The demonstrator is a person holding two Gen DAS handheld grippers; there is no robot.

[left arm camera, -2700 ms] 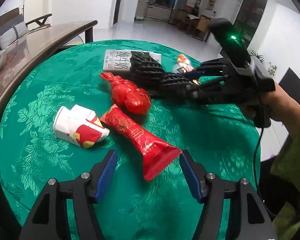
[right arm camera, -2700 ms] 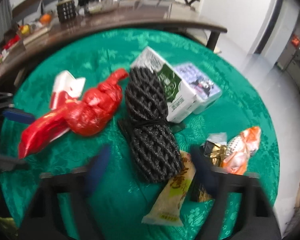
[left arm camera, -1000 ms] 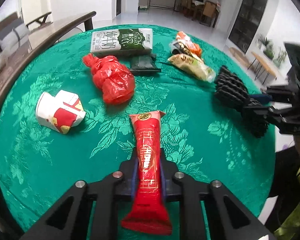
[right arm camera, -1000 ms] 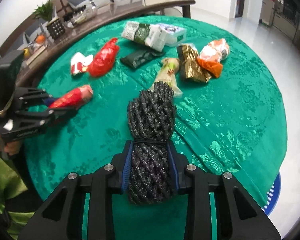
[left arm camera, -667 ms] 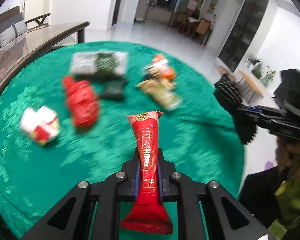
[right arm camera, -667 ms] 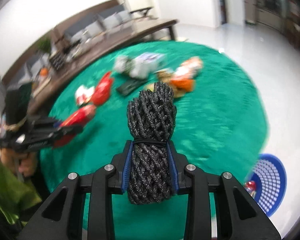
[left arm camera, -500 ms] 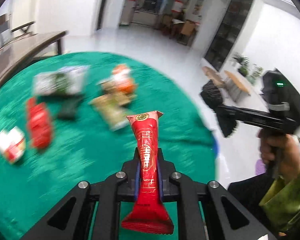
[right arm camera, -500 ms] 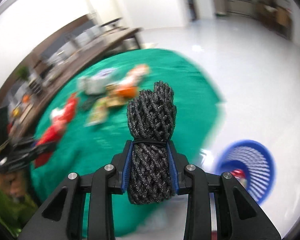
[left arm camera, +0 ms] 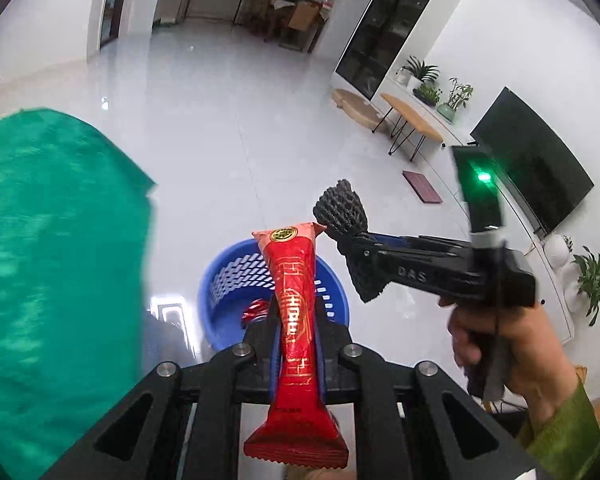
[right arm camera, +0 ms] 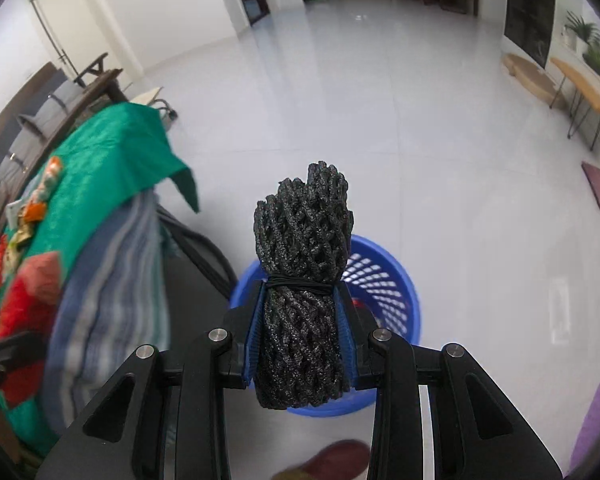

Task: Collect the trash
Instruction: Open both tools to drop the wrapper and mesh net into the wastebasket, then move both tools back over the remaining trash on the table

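The left hand-held gripper (left arm camera: 296, 344) is clamped on a red wrapper (left arm camera: 296, 320) at lower centre of its frame, over the blue basket (left arm camera: 228, 280) on the floor. The right hand-held gripper (right arm camera: 300, 344) grips a black net bundle (right arm camera: 302, 280) at centre, above the same basket. The green-clothed counter (right arm camera: 112, 152) lies at the left edge.

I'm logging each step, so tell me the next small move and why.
Probably carry both hands a little further until they hang over the blue basket, then release. The left gripper is shut on the red wrapper, the right gripper on the black net bundle, both near its rim.
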